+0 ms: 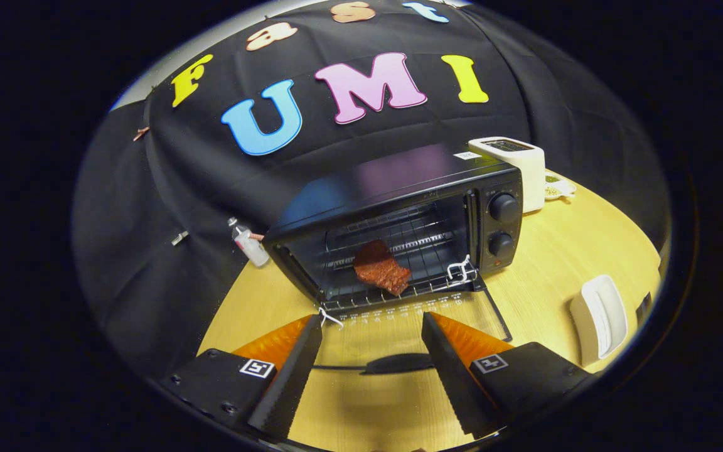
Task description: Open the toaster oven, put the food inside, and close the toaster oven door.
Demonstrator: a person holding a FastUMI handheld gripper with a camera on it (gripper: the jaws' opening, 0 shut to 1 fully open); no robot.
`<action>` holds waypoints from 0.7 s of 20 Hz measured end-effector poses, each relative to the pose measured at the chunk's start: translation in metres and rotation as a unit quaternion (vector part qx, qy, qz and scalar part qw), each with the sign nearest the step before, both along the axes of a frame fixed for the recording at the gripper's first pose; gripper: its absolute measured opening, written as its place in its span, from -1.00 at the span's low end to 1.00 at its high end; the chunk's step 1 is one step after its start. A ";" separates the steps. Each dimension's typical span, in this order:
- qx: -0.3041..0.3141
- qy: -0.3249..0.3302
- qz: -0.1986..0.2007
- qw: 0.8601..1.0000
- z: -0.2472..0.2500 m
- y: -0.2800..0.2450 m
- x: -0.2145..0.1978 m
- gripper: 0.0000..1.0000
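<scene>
Food, a reddish-brown meat slab [381, 267], sits mid-frame on the black toaster oven's [399, 207] rack, so my wide-spread, empty gripper [371, 326] must next lift the dropped glass door [412, 317].

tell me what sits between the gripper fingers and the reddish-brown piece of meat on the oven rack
In the gripper view, the open gripper faces the meat. Between them lies the lowered glass oven door, with its dark handle between the fingers.
</scene>
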State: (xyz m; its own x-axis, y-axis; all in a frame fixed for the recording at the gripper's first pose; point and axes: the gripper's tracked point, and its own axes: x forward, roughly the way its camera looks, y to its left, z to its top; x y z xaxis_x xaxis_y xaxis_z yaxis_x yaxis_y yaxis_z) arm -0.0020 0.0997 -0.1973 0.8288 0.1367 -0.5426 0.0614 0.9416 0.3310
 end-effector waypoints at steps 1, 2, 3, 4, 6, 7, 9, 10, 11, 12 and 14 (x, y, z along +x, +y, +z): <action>-0.010 0.002 0.006 1.000 -0.002 -0.002 -0.010 0.96; -0.024 0.006 0.012 1.000 -0.004 -0.004 -0.020 0.96; -0.030 0.009 0.013 0.999 -0.006 -0.007 -0.026 0.97; -0.033 0.013 0.014 0.999 -0.012 -0.010 -0.030 0.96; -0.047 0.024 0.012 0.999 -0.025 -0.015 -0.039 0.97; -0.055 0.029 0.013 0.998 -0.030 -0.016 -0.044 0.97; -0.077 0.037 0.020 0.996 -0.042 -0.017 -0.053 0.97; -0.095 0.052 0.021 0.994 -0.053 -0.021 -0.057 0.97; -0.108 0.066 0.023 0.992 -0.063 -0.023 -0.061 0.97; -0.113 0.075 0.027 0.990 -0.070 -0.022 -0.065 0.97; -0.122 0.092 0.039 0.987 -0.084 -0.019 -0.067 0.97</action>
State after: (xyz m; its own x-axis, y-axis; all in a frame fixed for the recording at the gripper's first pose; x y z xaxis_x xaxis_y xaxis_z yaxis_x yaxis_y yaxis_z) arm -0.0695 0.0810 -0.2815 0.7046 0.0436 -0.7083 0.0230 0.9962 0.0842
